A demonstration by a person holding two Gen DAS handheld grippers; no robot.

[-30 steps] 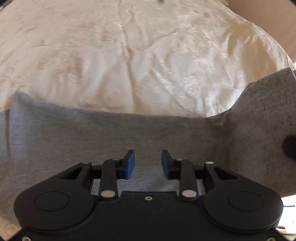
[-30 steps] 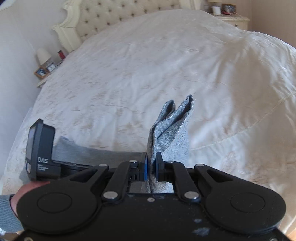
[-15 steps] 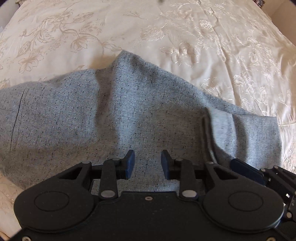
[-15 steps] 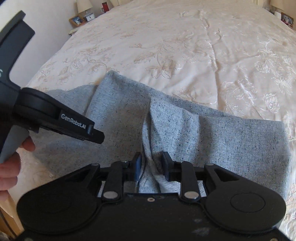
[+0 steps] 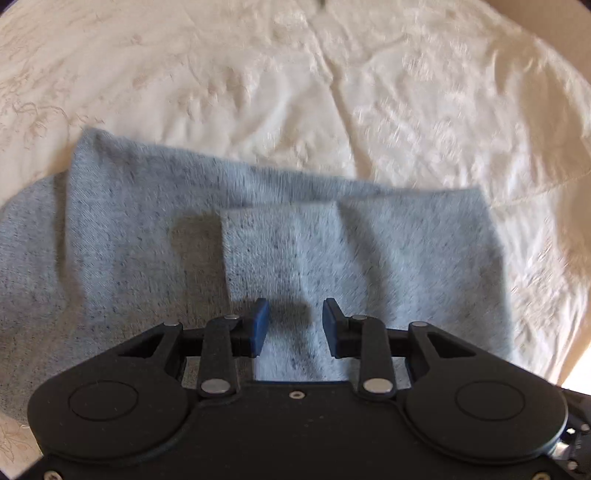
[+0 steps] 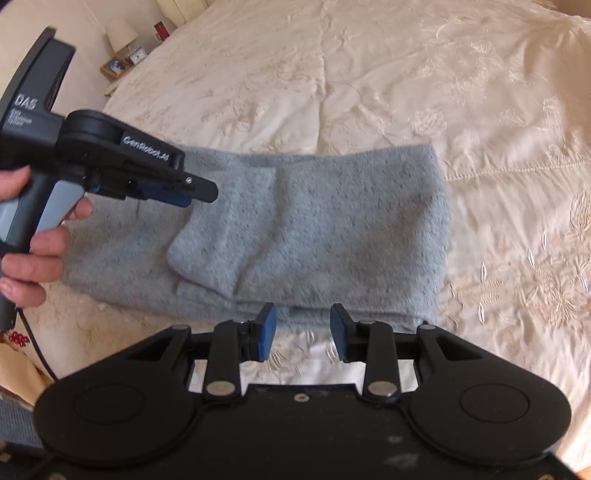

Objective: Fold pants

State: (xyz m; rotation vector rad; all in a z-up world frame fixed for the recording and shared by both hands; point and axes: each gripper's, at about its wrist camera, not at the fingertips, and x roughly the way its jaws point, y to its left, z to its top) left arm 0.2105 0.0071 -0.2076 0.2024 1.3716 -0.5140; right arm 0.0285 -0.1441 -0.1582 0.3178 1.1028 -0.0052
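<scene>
Right tool (image 6: 303,330) opening, released pants (image 6: 314,221), now folded flat.

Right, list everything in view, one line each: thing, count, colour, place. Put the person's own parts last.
pants: one, grey, folded on the bed's near side.
bedspread: one, cream with stitched flowers, covering the bed.
lamp: one, white shade, on the bedside table at far left.
bedside table: one, wooden, beside the bed.
left hand-held gripper: one, black with blue pads, open above the pants.
right hand-held gripper: one, black with blue pads, jaws opening, nothing between them.
hand: one, holding the left handle.
</scene>
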